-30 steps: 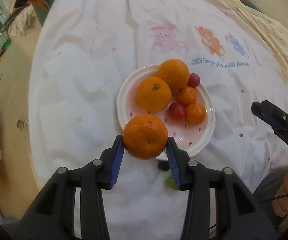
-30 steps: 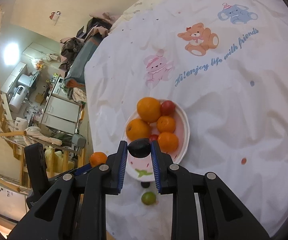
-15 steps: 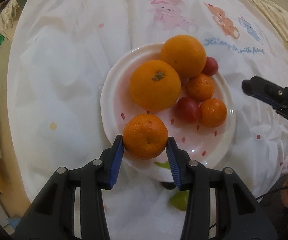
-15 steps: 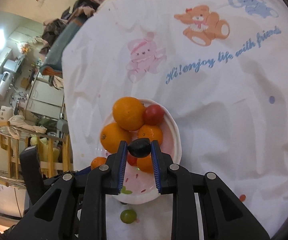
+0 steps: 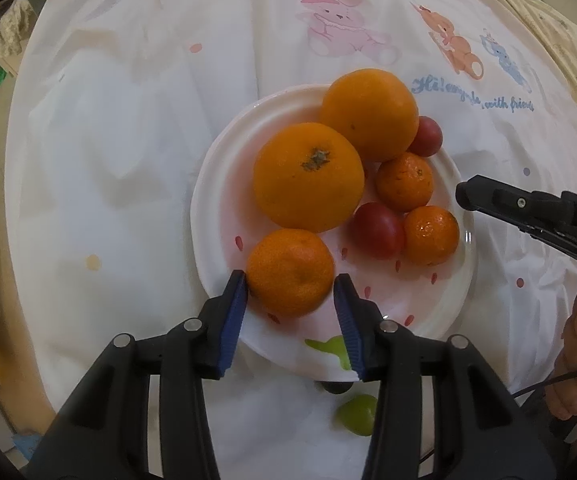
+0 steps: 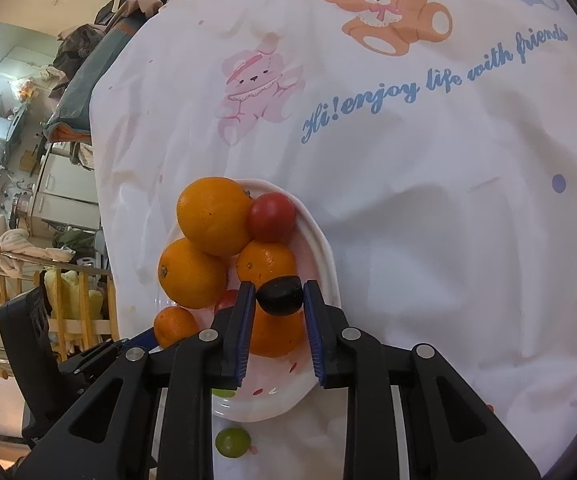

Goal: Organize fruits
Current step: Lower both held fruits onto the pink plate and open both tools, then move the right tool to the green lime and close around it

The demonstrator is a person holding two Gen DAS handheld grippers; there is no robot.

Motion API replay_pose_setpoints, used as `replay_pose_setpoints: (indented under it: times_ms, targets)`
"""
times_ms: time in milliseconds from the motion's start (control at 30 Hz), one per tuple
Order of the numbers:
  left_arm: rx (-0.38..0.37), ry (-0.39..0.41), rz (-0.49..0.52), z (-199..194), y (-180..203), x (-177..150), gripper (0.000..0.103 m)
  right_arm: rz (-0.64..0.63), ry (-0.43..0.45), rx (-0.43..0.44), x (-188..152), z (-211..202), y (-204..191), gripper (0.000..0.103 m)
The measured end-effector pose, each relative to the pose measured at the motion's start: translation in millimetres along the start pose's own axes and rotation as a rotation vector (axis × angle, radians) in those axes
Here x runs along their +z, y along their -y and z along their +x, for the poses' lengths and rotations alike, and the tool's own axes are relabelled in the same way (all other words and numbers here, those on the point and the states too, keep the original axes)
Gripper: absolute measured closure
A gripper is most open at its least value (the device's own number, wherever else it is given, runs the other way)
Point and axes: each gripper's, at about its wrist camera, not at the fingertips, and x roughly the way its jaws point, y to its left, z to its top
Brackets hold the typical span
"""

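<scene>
Your left gripper (image 5: pixel 290 292) has its ribbed blue jaws on either side of a small, dimpled orange mandarin (image 5: pixel 290 272); the left pad touches the peel, the right stands slightly off, and the fruit rests low over the glossy round white plate (image 5: pixel 216 184). Your right gripper (image 6: pixel 278 312) pinches a smooth, dark oval grape (image 6: pixel 280 295) between its jaws, held above the plate's near side. On the plate sit two big pebbly-skinned oranges (image 5: pixel 308 176), two more little mandarins (image 5: pixel 405 181) and two shiny red tomatoes (image 5: pixel 378 230). A round green grape (image 5: pixel 357 414) lies on the wrinkled white cartoon-printed cloth (image 5: pixel 128 120) covering the desk, just beside the plate.
</scene>
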Motion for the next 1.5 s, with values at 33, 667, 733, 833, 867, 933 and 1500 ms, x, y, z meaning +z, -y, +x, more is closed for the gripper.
replay_pose_setpoints:
  times_ms: [33, 667, 733, 833, 867, 933, 1500]
  targets:
    - [0.005, 0.007, 0.008, -1.3, 0.8, 0.0, 0.056, 0.004, -0.001, -0.004, -0.1, 0.8, 0.7, 0.074]
    - [0.029, 0.145, -0.035, -35.4, -8.4, -4.0, 0.026, -0.075, 0.098, -0.05, -6.4, -21.5, -17.4, 0.023]
    - [0.034, 0.161, -0.033, -39.6, -8.0, -5.9, 0.026, -0.091, 0.123, -0.067, -10.9, -26.9, -20.3, 0.02]
    - [0.044, 0.174, -0.024, -44.0, -8.7, -9.5, 0.026, -0.066, 0.128, -0.062, -16.3, -31.8, -17.4, 0.02]
    - [0.042, 0.174, -0.02, -44.0, -7.8, -10.7, 0.026, -0.057, 0.136, -0.064, -18.8, -34.4, -16.6, 0.02]
    - [0.032, 0.176, -0.012, -46.5, -7.9, -13.2, 0.026, -0.061, 0.148, -0.07, -22.8, -38.6, -18.0, 0.02]
    - [0.074, 0.388, -0.047, -102.9, -29.8, -55.1, 0.026, -0.124, 0.378, -0.103, -86.1, -90.7, -31.9, 0.02]
